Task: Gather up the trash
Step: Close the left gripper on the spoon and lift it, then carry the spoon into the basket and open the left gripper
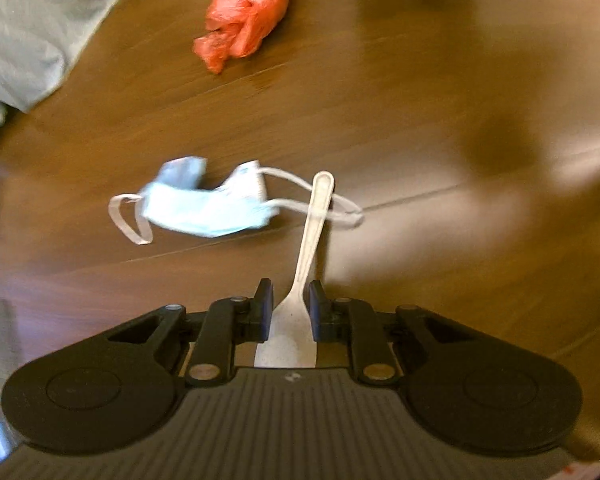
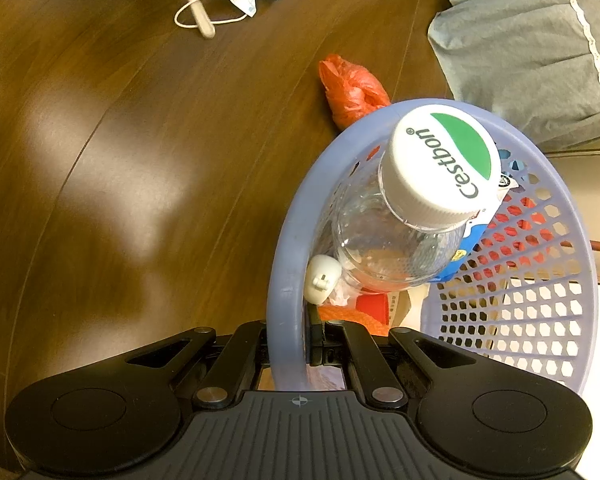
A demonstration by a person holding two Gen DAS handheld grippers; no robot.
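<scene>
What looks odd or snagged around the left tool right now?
The white plastic spoon clamped in the left tool has its handle threaded through an ear loop of the blue face mask, so lifting may drag the mask along. The red plastic bag lies apart on the floor.

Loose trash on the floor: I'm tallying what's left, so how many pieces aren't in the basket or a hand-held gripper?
2: a face mask near the held utensil's tip, and a crumpled red bag beside the basket. More may lie out of view.
</scene>
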